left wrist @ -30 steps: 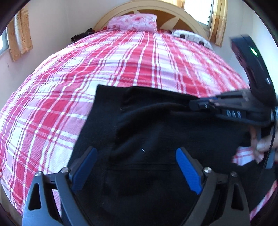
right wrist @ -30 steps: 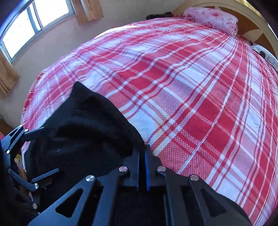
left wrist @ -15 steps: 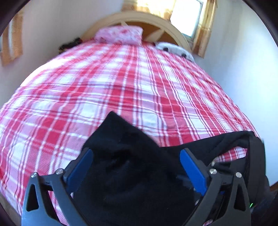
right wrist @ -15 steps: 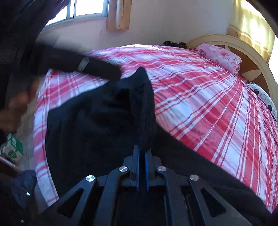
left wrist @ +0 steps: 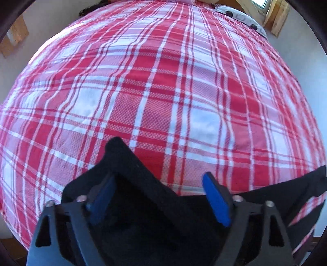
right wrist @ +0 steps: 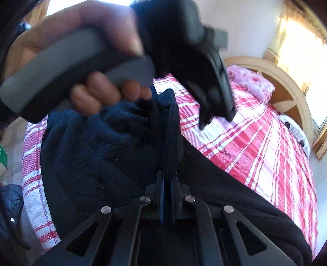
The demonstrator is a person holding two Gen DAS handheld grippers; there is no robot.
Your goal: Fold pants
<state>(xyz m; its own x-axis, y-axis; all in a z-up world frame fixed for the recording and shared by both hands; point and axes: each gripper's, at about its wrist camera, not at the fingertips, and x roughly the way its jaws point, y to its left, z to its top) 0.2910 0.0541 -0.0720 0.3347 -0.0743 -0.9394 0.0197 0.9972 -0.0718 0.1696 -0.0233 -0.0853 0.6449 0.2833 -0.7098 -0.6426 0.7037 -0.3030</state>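
Observation:
The dark pants (left wrist: 143,204) lie bunched at the near edge of a red and white plaid bed (left wrist: 163,92). In the left wrist view my left gripper (left wrist: 159,196) is open, its blue pads (left wrist: 216,202) wide apart with a raised corner of the pants between them. In the right wrist view my right gripper (right wrist: 167,180) is shut on a fold of the pants (right wrist: 114,151) and holds it up. The left gripper (right wrist: 210,114) and the hand that holds it hang just above that fold.
A pink pillow (right wrist: 251,81) and a curved wooden headboard (right wrist: 286,81) stand at the far end of the bed. A white item with dark spots (left wrist: 241,18) lies near the pillow. Bright windows are behind the headboard. A white wall runs along the bed's right side.
The left gripper has moved forward and tipped down over the bed, still open over the pants corner. The right gripper has lifted its held fold up close under the left hand.

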